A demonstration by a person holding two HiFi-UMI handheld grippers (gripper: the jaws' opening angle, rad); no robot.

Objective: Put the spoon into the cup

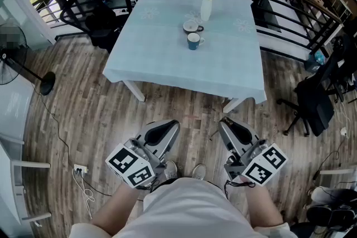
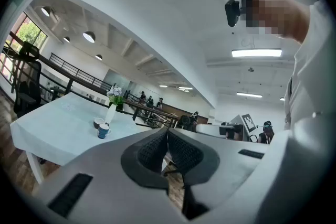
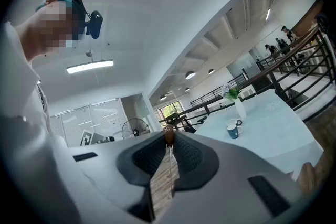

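1. The right gripper (image 3: 169,136) has its jaws closed narrow on the spoon (image 3: 169,135). A thin stem runs down between the pads, and a brown rounded end pokes just past the tips.
2. The rest of the spoon is hidden inside the gripper body, so its bowl cannot be made out. In the head view the spoon is too thin to pick out.
3. The left gripper (image 2: 167,132) has its jaws pressed pad to pad with nothing between them.
4. Both grippers are held low, close to the person's body, above the wooden floor (image 1: 100,114) and well apart from the surface (image 1: 167,58).
5. The blue cup (image 1: 193,40) stands upright on the pale blue cloth. A white cup (image 1: 192,26) is just beside it, and past that is a white vase (image 1: 206,8) of flowers.
6. The only print is the black-and-white square patterns on the left marker cube (image 1: 131,165) and the right marker cube (image 1: 265,164).
7. Pale motifs on the cloth are too faint to make out.
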